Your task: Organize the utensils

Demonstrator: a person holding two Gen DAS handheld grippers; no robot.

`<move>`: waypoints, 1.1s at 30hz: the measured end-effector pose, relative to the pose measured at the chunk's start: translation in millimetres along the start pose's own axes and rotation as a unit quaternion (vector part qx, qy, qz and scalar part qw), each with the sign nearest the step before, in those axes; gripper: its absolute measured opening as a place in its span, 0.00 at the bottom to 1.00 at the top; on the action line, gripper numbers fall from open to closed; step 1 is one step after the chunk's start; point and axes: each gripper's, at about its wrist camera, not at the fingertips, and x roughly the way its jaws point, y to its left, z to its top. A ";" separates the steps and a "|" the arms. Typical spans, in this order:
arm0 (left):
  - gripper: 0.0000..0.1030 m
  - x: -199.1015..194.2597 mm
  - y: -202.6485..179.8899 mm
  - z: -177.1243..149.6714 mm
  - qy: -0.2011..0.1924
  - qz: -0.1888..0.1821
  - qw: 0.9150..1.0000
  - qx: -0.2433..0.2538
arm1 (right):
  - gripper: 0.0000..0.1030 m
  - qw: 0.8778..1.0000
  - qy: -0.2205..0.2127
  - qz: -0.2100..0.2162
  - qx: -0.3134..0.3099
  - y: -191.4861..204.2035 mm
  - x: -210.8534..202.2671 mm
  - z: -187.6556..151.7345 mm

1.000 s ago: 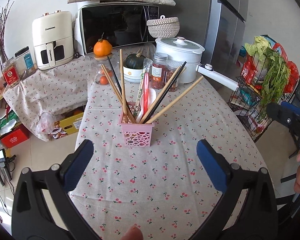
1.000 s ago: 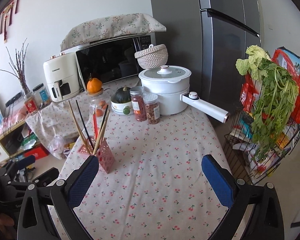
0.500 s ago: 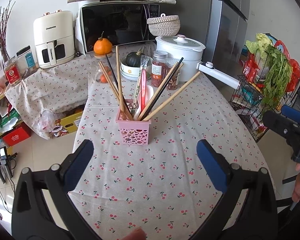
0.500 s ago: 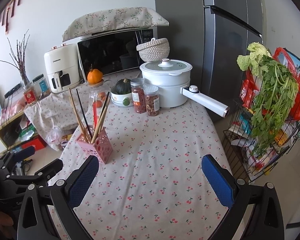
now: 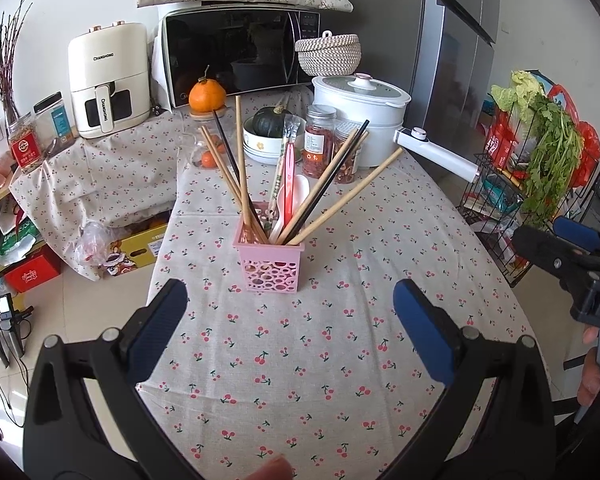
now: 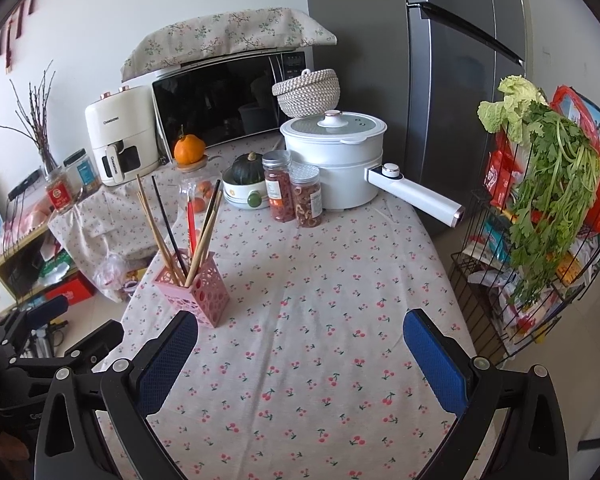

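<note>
Left wrist view: the left gripper [image 5: 290,328] hovers low over a bench [image 5: 320,360] draped in cherry-print cloth, jaws spread wide and holding nothing. Just beyond them, a pink perforated utensil holder [image 5: 270,266] stands upright, filled with wooden and black chopsticks [image 5: 340,200] and a white spoon [image 5: 296,196]. At far right, the right gripper [image 6: 300,350] is likewise released and empty. Behind the holder stand spice jars [image 5: 319,142] and a white electric pot [image 5: 360,116].
</note>
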 end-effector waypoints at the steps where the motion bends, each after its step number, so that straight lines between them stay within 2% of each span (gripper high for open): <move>1: 0.99 0.2 0.5 0.5 0.000 0.000 1.000 -0.001 | 1.00 1.000 0.000 0.000 0.000 0.0 0.2 0.0; 33: 0.99 -0.7 2.6 -0.4 -0.001 0.005 1.000 0.002 | 1.00 1.000 0.004 -0.001 0.005 -1.0 3.5 -3.0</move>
